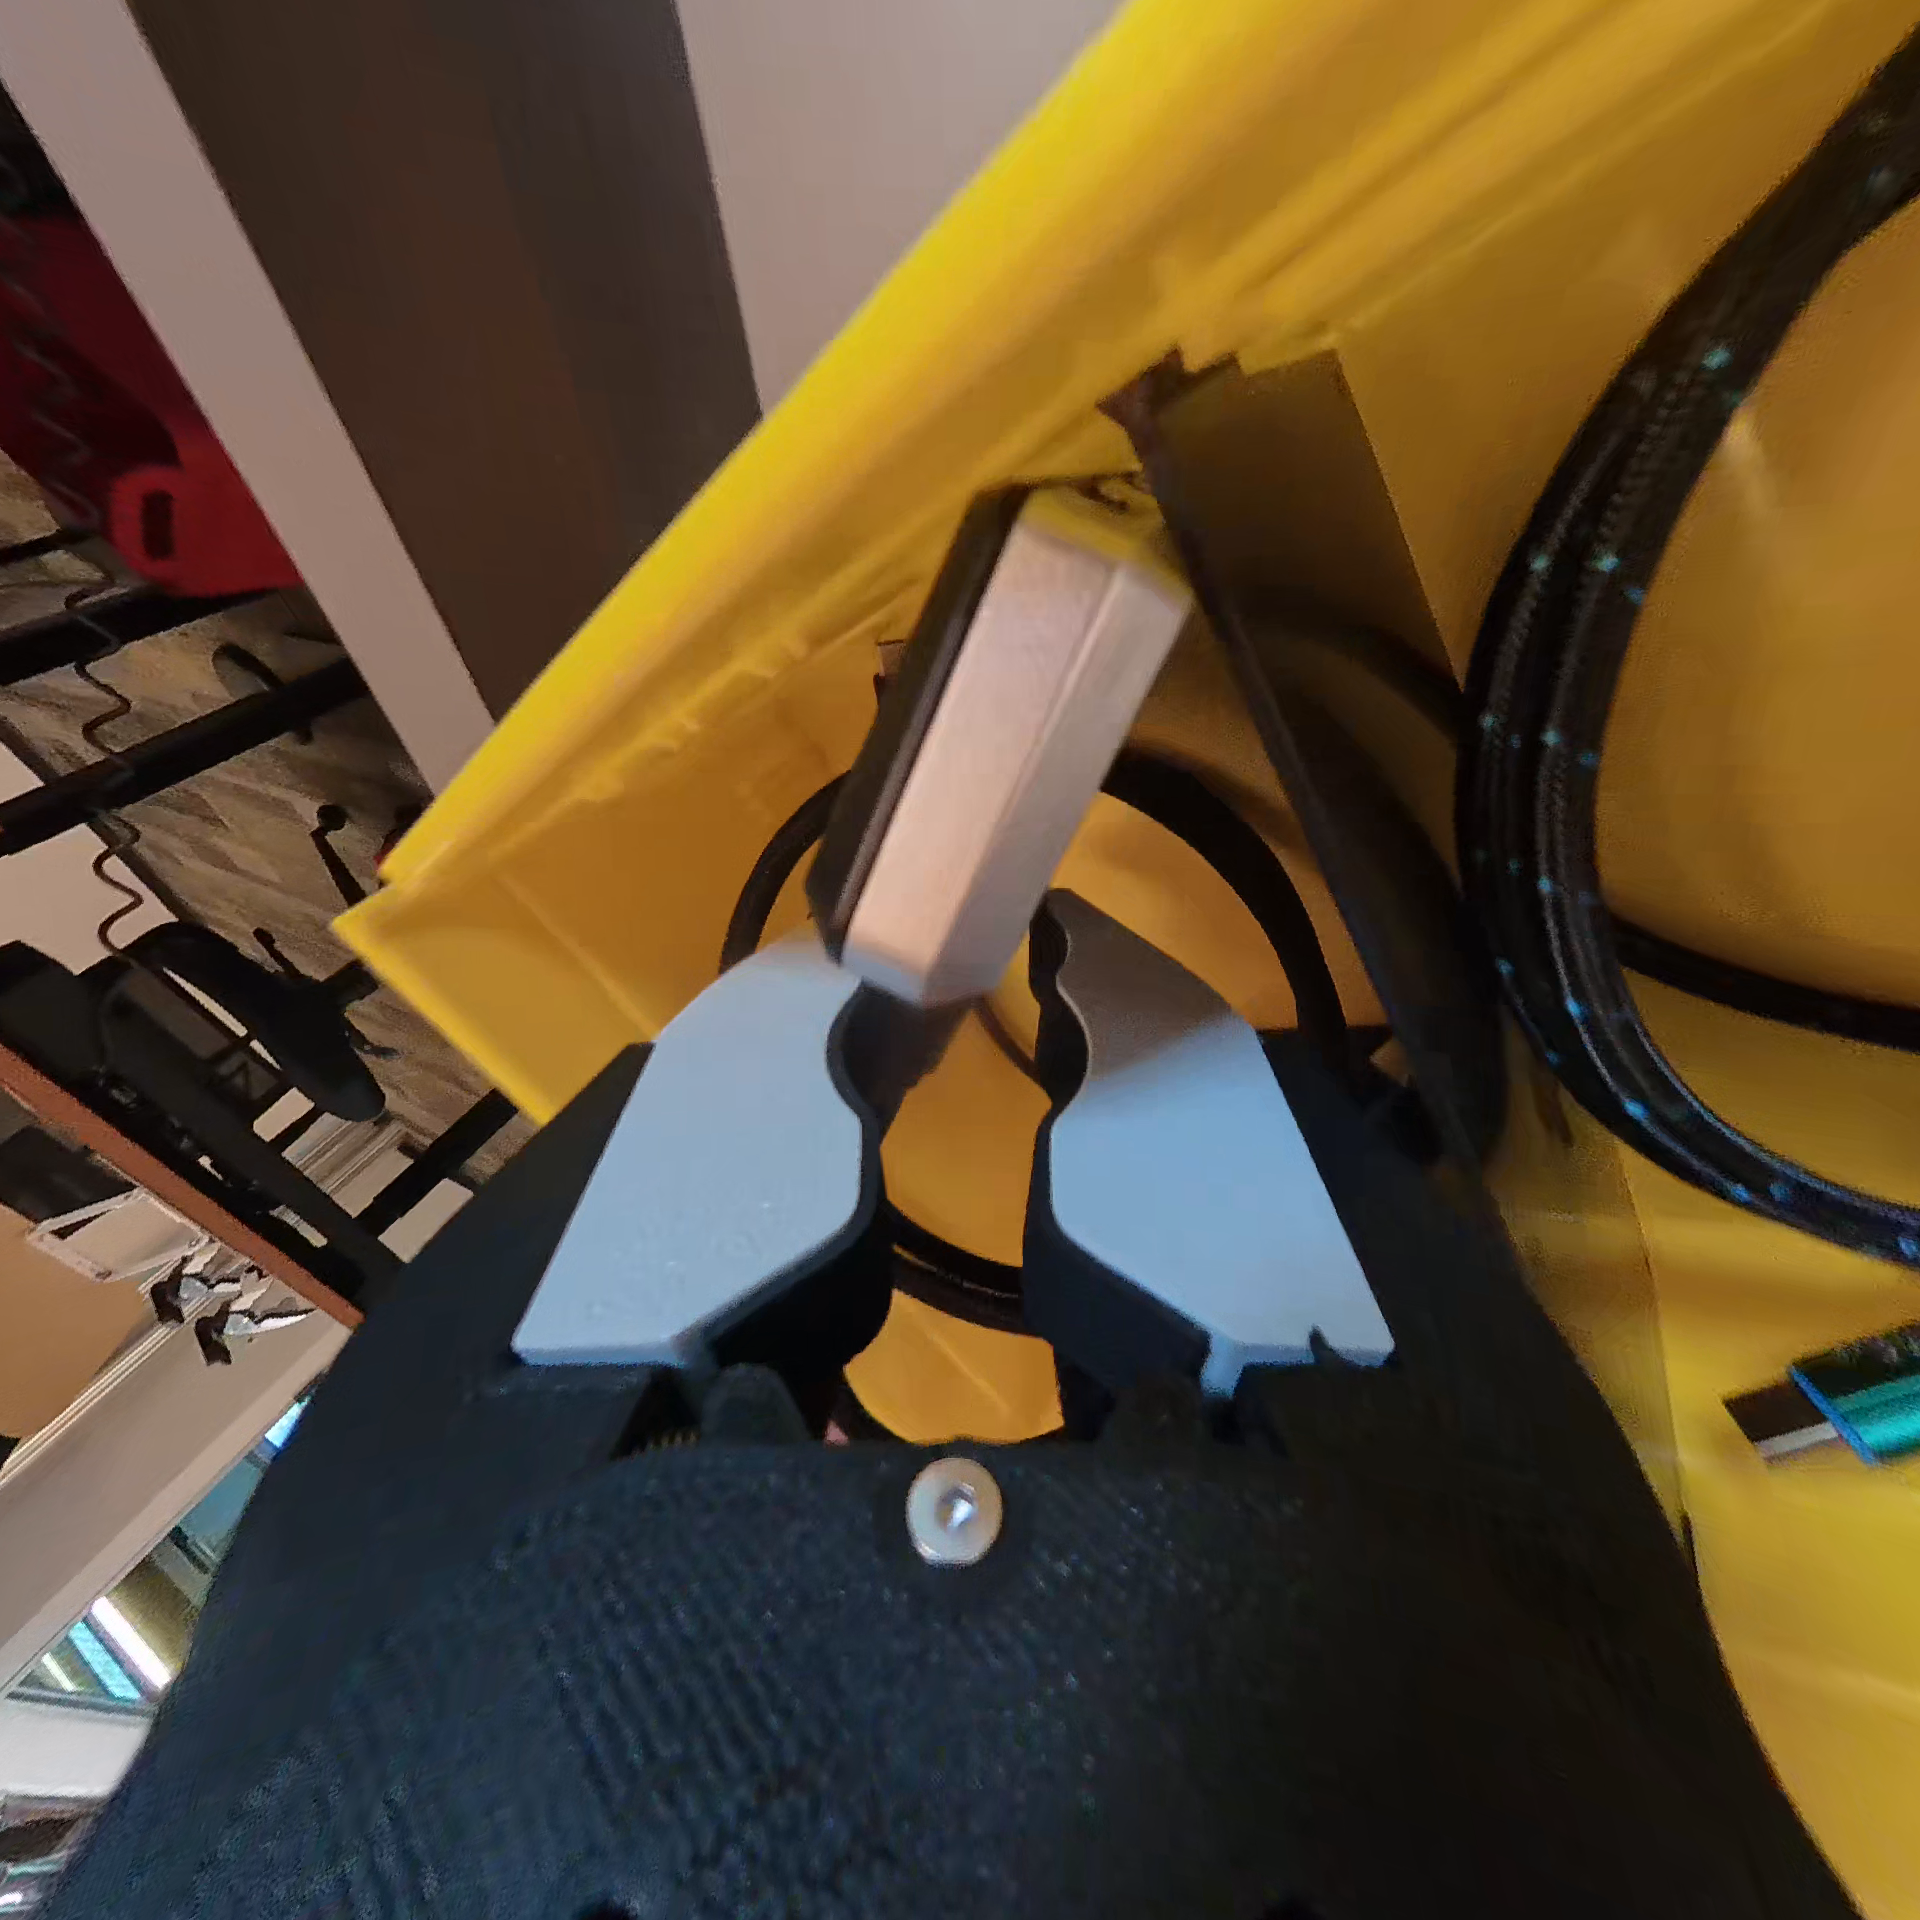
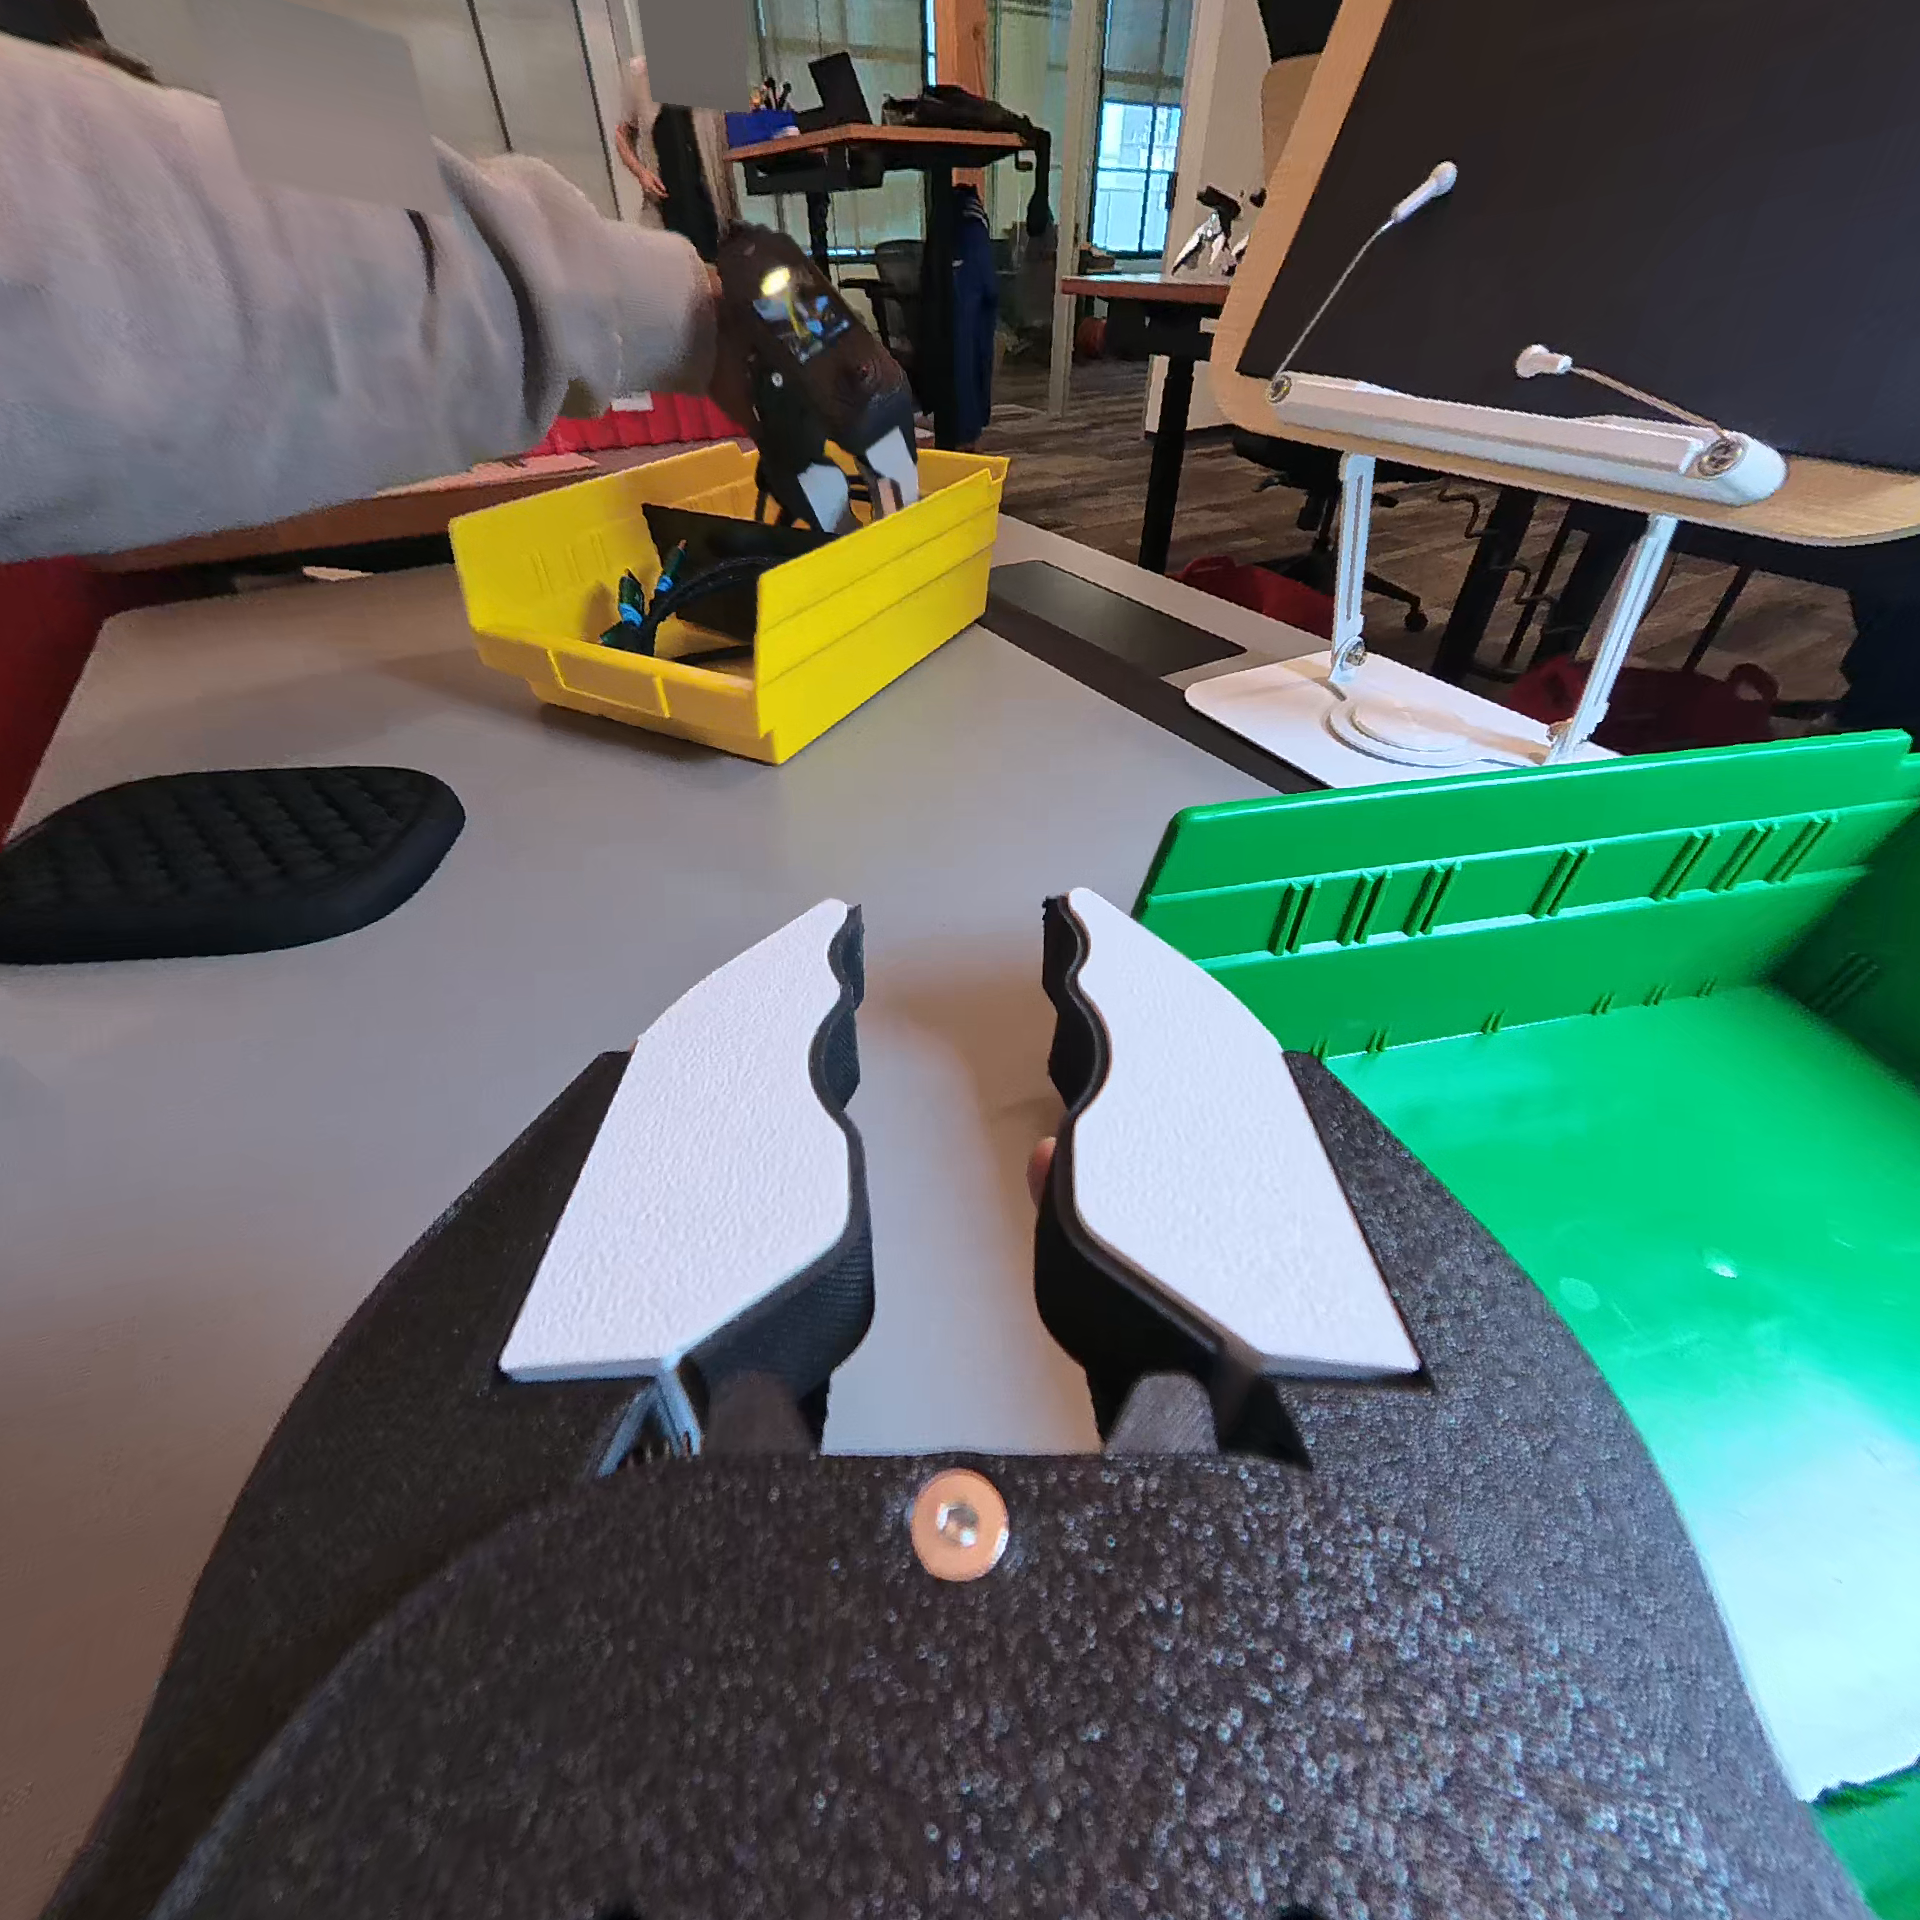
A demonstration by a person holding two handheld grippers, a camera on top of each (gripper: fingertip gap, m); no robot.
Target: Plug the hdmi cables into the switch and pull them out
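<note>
The left hand-held gripper (image 1: pixel 940 971) reaches into a yellow bin (image 1: pixel 644 717), its grey fingers (image 1: pixel 727 1143) parted around the lower end of a silver, box-shaped switch (image 1: pixel 1023 769) that stands tilted against the bin's wall; the left finger touches the switch's corner, but whether the pair actually clamps it cannot be told. No brand or legible writing shows on the switch or on either tool. Black braided HDMI cables (image 1: pixel 1538 831) flecked with teal loop beside the switch, and a teal-shelled plug (image 1: pixel 1860 1392) lies loose on the bin floor to the right.

Across the grey worktop (image 2: pixel 727 831), the right hand-held gripper (image 2: pixel 951 940) hovers with its white-faced fingers (image 2: pixel 717 1143) apart and nothing between them, just beside a green bin (image 2: pixel 1507 904). Farther off, a grey sleeve (image 2: pixel 260 343) extends toward the yellow bin, a black wrist rest (image 2: pixel 208 852) lies at left, and a white stand (image 2: pixel 1455 665) holds a dark board at right.
</note>
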